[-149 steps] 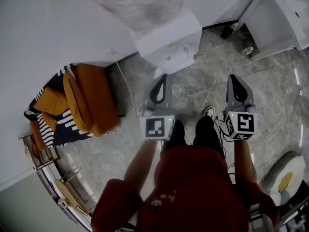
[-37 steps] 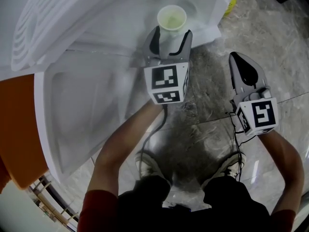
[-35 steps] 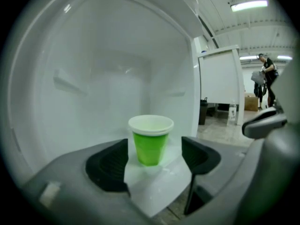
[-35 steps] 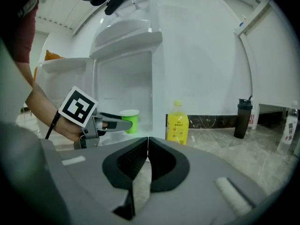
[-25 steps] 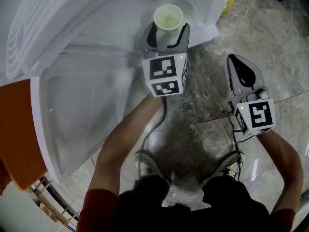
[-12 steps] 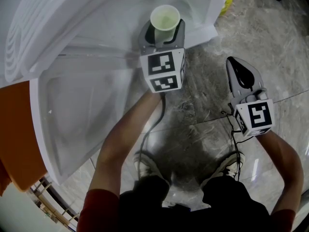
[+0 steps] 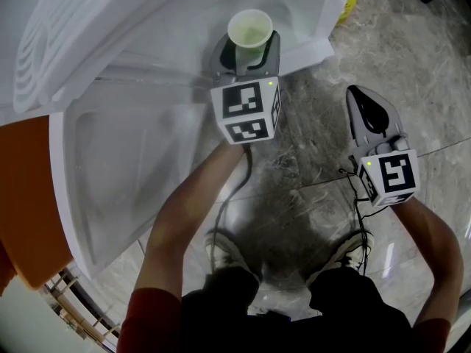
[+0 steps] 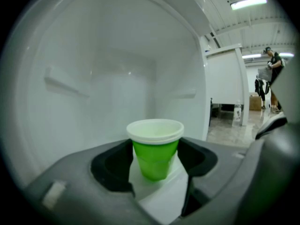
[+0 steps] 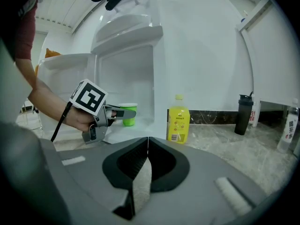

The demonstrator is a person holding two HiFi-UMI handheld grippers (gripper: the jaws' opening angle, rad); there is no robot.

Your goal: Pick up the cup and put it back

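Note:
A green cup (image 7: 250,29) with a white rim stands upright on the floor of an open white fridge (image 7: 147,57). My left gripper (image 7: 248,46) reaches into the fridge around the cup. In the left gripper view the cup (image 8: 155,149) sits between the two dark pads of the left gripper (image 8: 155,154); the jaws have just been closing and now meet its sides. My right gripper (image 7: 361,95) hangs shut and empty over the marble floor, right of the fridge. From the right gripper (image 9: 148,144) I see the left gripper (image 9: 119,112) at the cup (image 9: 127,114).
The fridge door (image 7: 110,190) stands open at the left, next to something orange (image 7: 22,197). A yellow bottle (image 9: 178,124) and a black shaker bottle (image 9: 243,114) stand on the floor right of the fridge. People (image 8: 272,74) stand far off.
The left gripper has slid forward around the cup and its jaws have narrowed onto it. The cup stays in place. The right gripper has kept still.

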